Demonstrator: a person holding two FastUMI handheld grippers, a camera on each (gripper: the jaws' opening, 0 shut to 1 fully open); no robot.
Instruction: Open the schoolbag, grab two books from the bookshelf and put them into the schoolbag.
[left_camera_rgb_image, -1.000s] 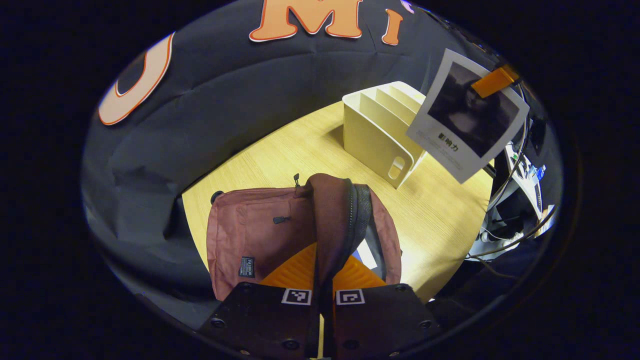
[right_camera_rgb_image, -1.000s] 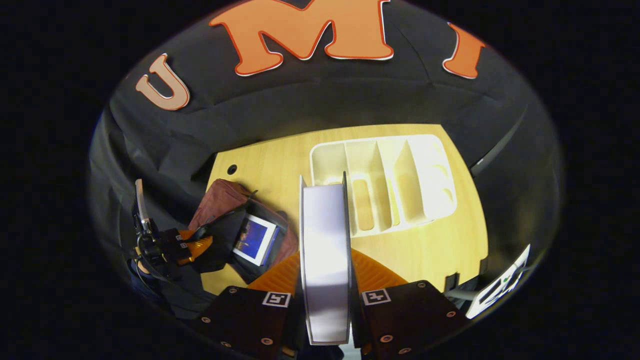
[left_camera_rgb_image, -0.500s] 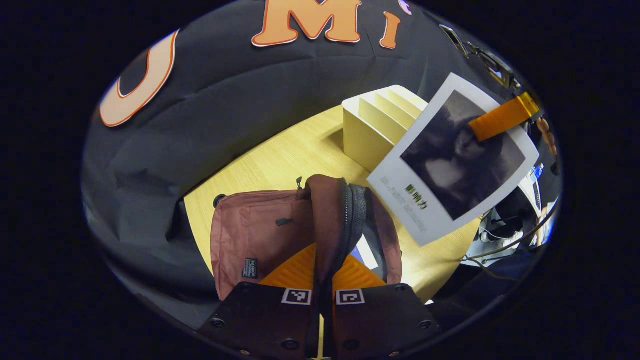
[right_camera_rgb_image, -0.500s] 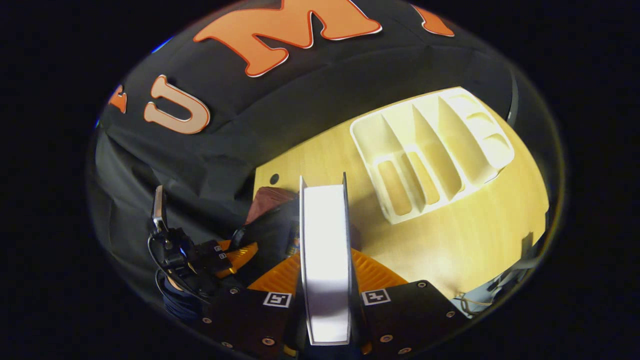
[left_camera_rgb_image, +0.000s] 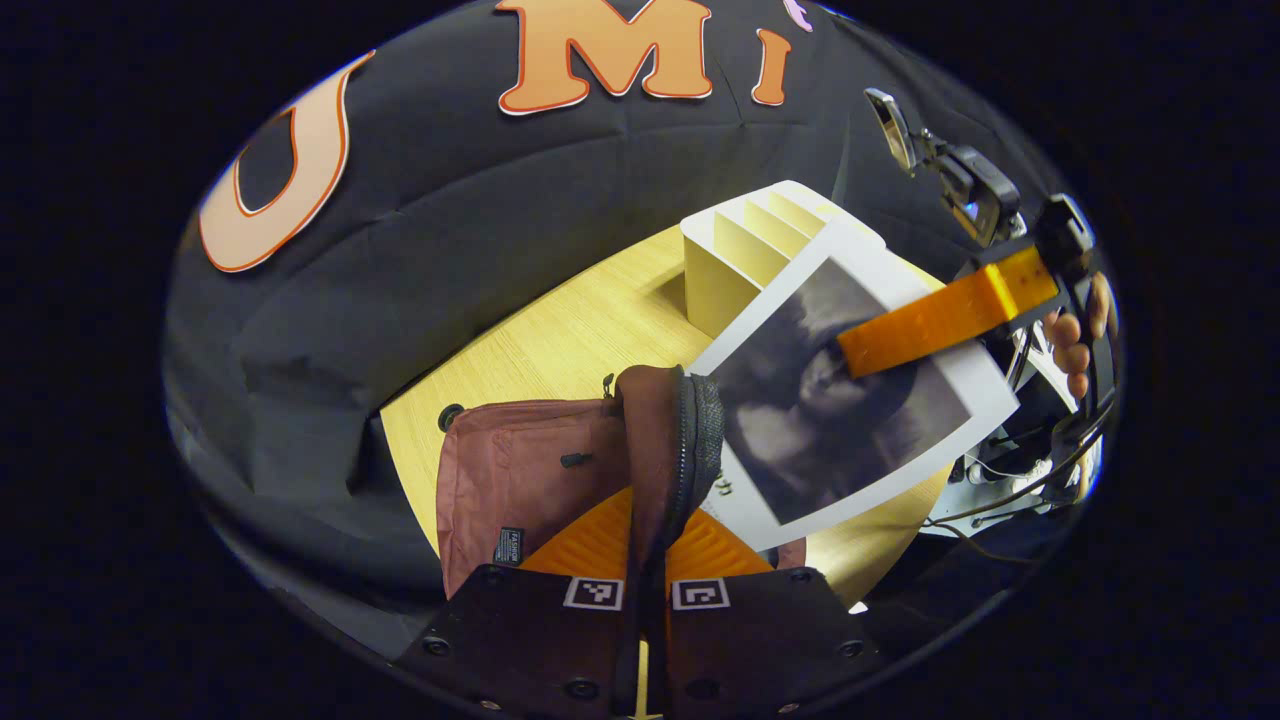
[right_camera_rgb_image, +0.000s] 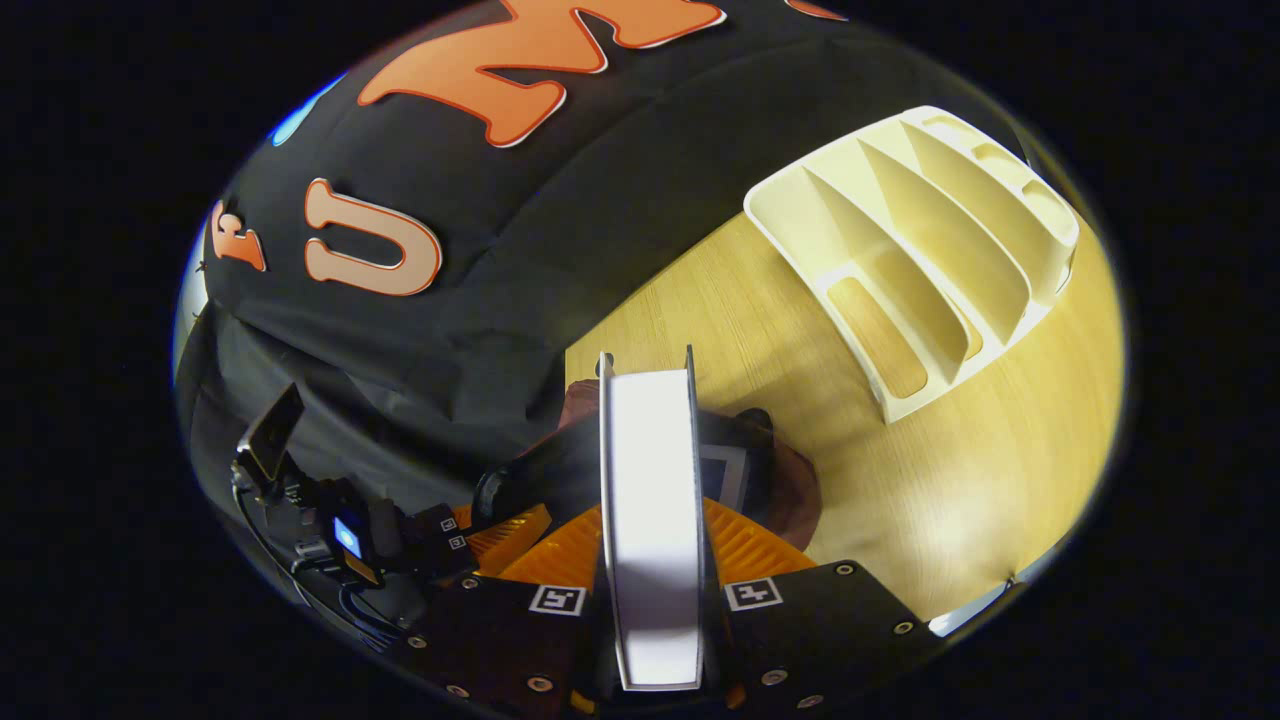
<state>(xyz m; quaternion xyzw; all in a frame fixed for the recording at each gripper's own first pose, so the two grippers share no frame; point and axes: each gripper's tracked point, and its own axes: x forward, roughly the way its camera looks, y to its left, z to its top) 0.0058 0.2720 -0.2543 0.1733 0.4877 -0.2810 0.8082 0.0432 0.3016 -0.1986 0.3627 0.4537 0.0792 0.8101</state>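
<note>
The maroon schoolbag (left_camera_rgb_image: 520, 480) lies on the wooden table. My left gripper (left_camera_rgb_image: 655, 515) is shut on its raised flap (left_camera_rgb_image: 655, 440) and holds the mouth open. A white-bordered book with a dark cover (left_camera_rgb_image: 850, 420) hangs tilted over the opening, its lower corner at the bag's mouth, and my right gripper (left_camera_rgb_image: 930, 320) grips its upper part. In the right gripper view the book (right_camera_rgb_image: 652, 500) shows edge on, with my right gripper (right_camera_rgb_image: 652, 530) shut on it. Below it lie the bag (right_camera_rgb_image: 790, 490) and another book (right_camera_rgb_image: 725, 470) inside it. The left gripper (right_camera_rgb_image: 495, 525) is at the lower left.
The cream bookshelf (left_camera_rgb_image: 735, 250) (right_camera_rgb_image: 920, 240) stands on the table (right_camera_rgb_image: 960, 480) beyond the bag, and its slots look empty. A hand (left_camera_rgb_image: 1075, 345) holds the right gripper. Cables and equipment (left_camera_rgb_image: 1010, 470) lie past the table's right edge.
The right gripper has carried the book from near the bookshelf down and across to the bag's mouth. The left gripper has kept its hold on the flap.
</note>
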